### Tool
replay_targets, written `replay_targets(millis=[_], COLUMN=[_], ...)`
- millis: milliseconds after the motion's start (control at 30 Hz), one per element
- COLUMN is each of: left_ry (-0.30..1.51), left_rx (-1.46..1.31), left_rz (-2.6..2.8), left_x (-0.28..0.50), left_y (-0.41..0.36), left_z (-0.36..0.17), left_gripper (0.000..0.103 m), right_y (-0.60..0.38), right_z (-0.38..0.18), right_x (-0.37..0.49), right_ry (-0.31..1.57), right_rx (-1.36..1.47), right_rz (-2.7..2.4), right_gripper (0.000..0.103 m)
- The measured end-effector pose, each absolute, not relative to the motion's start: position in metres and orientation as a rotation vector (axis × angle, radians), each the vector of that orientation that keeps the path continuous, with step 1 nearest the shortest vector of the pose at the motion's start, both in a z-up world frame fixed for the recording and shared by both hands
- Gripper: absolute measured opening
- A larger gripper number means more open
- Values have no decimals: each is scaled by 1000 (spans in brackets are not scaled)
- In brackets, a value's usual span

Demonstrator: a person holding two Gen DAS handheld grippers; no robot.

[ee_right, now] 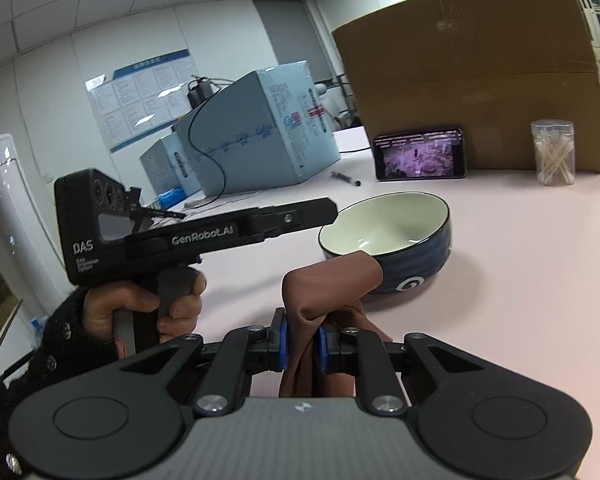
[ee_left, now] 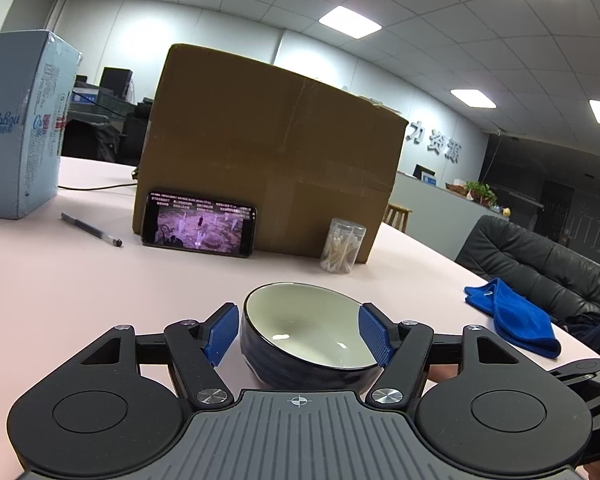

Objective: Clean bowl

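Left gripper [ee_left: 299, 330]: jaws spread either side of the bowl [ee_left: 306, 334], blue pads just clear of its rim, not pressing. Right gripper [ee_right: 303, 346]: clenched on a brown cloth [ee_right: 328, 280], which stands up just near of the bowl. Bowl upright on the pink table [ee_right: 520, 280], empty. Far right, a clear jar [ee_right: 553, 152] holds cotton swabs, beside the cardboard box [ee_right: 480, 72].

Bowl [ee_right: 388, 236]: dark blue outside with a white spiral, cream inside. Cloth [ee_right: 332, 280]: brown. Towel [ee_left: 512, 316] at the table [ee_left: 60, 300] edge: blue. Table: pale pink.
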State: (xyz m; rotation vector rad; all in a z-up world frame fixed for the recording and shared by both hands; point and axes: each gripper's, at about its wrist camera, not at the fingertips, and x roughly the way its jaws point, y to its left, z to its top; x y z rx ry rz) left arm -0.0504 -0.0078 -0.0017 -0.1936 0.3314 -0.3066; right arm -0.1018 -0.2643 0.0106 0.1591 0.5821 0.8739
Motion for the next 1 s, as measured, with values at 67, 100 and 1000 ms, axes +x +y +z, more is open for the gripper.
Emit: replay_targets(millis=[67,100,1000], left_ry=[337,340,441], left_rx=[-184,-180,-266], left_rz=[-310,-312,-290], left_x=[-48,-46,-9], left_y=[-9,-10,2], left_z=[-1,-1,-15], left_gripper=[67,66,46], right_y=[-265,-266,-307], right_z=[11,11,-46], right_x=[-99,-98,13], right_ry=[564,555,581], right_rx=[165,177,863], right_rz=[824,797,524], right_gripper=[14,14,17])
